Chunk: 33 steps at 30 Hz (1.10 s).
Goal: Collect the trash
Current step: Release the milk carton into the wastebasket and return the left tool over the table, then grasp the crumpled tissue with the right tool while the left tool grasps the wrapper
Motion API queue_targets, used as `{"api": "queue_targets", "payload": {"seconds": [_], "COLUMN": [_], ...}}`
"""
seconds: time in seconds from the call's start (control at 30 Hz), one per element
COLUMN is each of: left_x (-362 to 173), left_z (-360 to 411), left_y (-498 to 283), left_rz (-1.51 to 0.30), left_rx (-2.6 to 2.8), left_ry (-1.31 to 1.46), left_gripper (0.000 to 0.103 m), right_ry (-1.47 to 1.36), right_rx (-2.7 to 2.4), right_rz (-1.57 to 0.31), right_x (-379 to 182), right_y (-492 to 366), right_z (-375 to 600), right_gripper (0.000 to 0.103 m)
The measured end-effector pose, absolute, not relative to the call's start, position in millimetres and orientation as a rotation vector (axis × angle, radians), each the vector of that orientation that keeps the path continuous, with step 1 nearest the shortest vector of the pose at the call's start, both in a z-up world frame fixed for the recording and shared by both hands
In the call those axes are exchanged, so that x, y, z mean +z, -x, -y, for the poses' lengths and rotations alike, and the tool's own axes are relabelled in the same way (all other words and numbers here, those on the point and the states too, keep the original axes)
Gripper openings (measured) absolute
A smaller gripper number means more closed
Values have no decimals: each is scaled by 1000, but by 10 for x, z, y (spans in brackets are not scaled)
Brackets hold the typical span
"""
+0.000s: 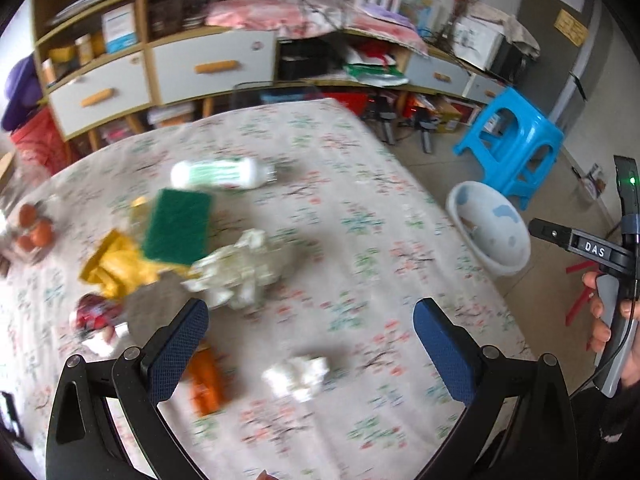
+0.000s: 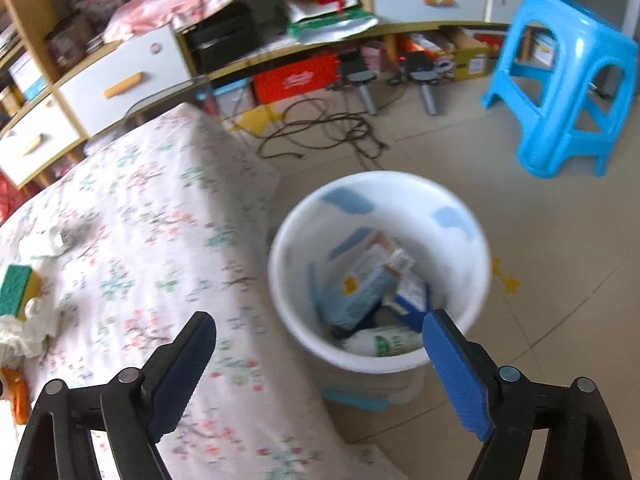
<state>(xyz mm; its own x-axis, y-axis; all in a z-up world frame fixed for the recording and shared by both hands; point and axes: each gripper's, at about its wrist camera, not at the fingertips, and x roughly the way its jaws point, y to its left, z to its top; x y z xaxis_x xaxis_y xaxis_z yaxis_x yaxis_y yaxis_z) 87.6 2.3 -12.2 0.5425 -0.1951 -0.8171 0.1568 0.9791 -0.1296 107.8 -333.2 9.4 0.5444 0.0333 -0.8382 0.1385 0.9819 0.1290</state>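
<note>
A white bin with blue patches [image 2: 380, 208] stands on the floor beside the table; inside lie cartons and a white bottle [image 2: 384, 342]. My right gripper [image 2: 320, 344] hangs open above the bin's near rim, nothing between its fingers. My left gripper [image 1: 311, 330] is open over the flowered tablecloth [image 1: 360, 216]. Just below its gap lies a small crumpled tissue [image 1: 298, 376]; a bigger wad of tissue [image 1: 240, 270] lies ahead. An orange wrapper [image 1: 206, 384] sits by the left finger. A white and green bottle [image 1: 220, 173] lies further back.
A green sponge [image 1: 178, 226], a yellow cloth [image 1: 116, 266], a red wrapper [image 1: 94, 314] and a pack of eggs [image 1: 34, 232] are on the table's left. The bin [image 1: 490, 228] and a blue stool [image 1: 516, 144] stand on the floor. Cables [image 2: 320, 132] lie on the tiles.
</note>
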Motion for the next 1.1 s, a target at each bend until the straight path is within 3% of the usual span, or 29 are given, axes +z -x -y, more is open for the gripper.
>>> {"api": "queue_targets", "payload": {"seconds": [0.33,0.77,0.97,1.03,1.1], "left_x": [-130,-431,-432,-460,-467], "left_z": [-775,-1009,-850,-794,-769], "left_y": [-803,-872,-824,-832,-837], "left_rz": [-910,-1063,-1060,-1069,-1063], "left_rx": [-162,-72,-137,-155,-156], "left_ry": [110,16,-38,-63,-81], "left_gripper": [103,102,74,56,49], "right_ry": [-50,10,11,7,4], "right_rx": [20,50,56,61,65], "right_rz": [-1027,-1056,-1063,-1065,-1066], "right_x": [-10,-109,-127,-132,-134], "right_y": [-1117,-1128,-1135,-1140,-1136], "right_z": [2630,2256,2202,2190,2172], "right_gripper": [89,90,90,90,90]}}
